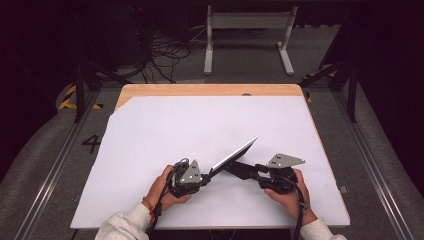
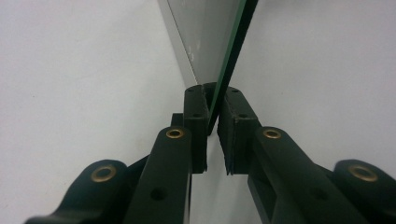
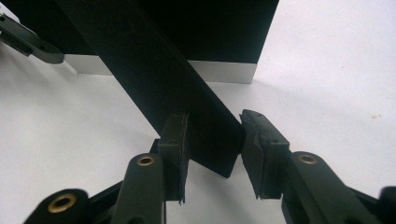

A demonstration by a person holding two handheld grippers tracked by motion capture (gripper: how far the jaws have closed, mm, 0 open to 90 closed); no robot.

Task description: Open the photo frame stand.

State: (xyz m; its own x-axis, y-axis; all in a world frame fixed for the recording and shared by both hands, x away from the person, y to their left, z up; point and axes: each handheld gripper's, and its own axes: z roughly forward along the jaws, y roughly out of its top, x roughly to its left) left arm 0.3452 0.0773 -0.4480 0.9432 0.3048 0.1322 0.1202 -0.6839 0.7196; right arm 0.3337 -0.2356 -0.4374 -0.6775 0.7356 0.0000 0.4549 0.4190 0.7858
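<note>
Step in hand: setting the back strut [image 3: 163,79] of the picture frame [image 1: 234,154].
Left tongs [image 2: 212,100] clenched on frame edge, holding it tilted on the desk [image 1: 200,115]; right tongs [image 3: 212,135] grasping strut tip, apparently pressing both sides. Next, likely: swing strut outward gently, keep frame steady.

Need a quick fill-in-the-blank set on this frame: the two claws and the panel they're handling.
1. The left claw is ____ on the edge of the thin dark flat panel with a silver rim.
2. Between the jaws of the right claw lies a flat ____ strip.
3. The wooden table is covered by a ____ sheet.

Missing words: shut; black; white.
</note>
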